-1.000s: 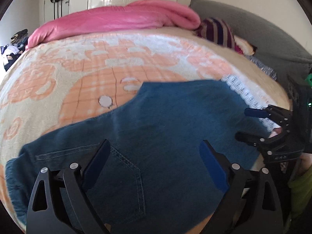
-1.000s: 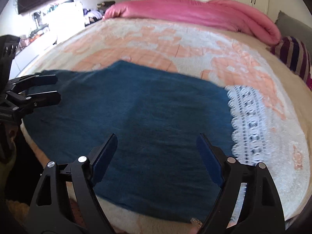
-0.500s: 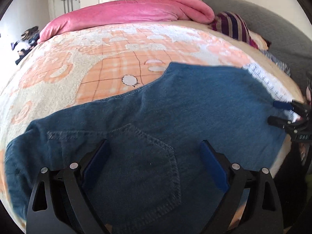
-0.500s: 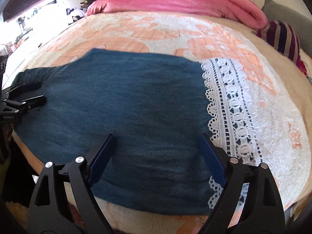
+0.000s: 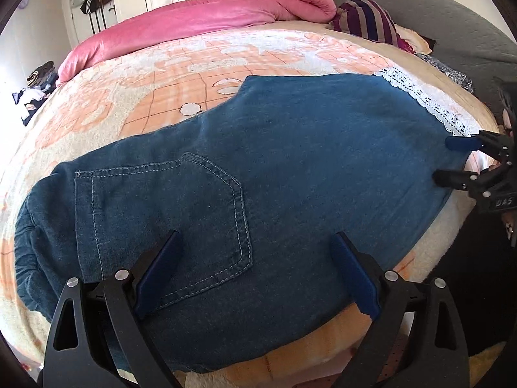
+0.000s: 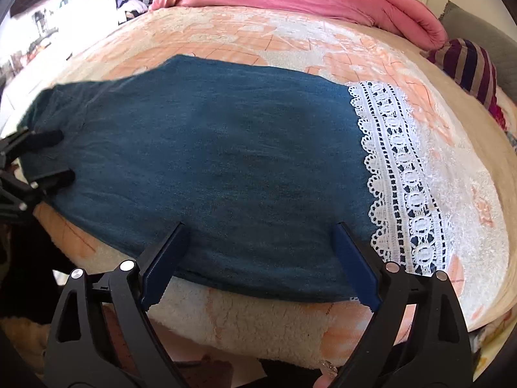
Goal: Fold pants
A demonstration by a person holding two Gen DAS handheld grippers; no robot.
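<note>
Blue denim pants (image 5: 258,174) lie flat along the near edge of the bed, back pocket (image 5: 181,226) up at the waist end, white lace trim (image 6: 400,174) at the leg end. My left gripper (image 5: 255,242) is open and empty over the pocket area; it also shows in the right wrist view (image 6: 51,155). My right gripper (image 6: 258,236) is open and empty over the leg's near edge, beside the lace; it also shows in the left wrist view (image 5: 449,158).
The bed has a peach and cream patterned blanket (image 5: 181,74). A pink duvet (image 5: 206,16) lies at the far side, a striped cushion (image 5: 368,19) and grey headboard (image 5: 452,26) at the right. Clutter lies on the floor (image 5: 35,80) at the far left.
Both grippers have lowered closer to the pants and stayed open. The pants now lie flat and spread along the bed edge.
</note>
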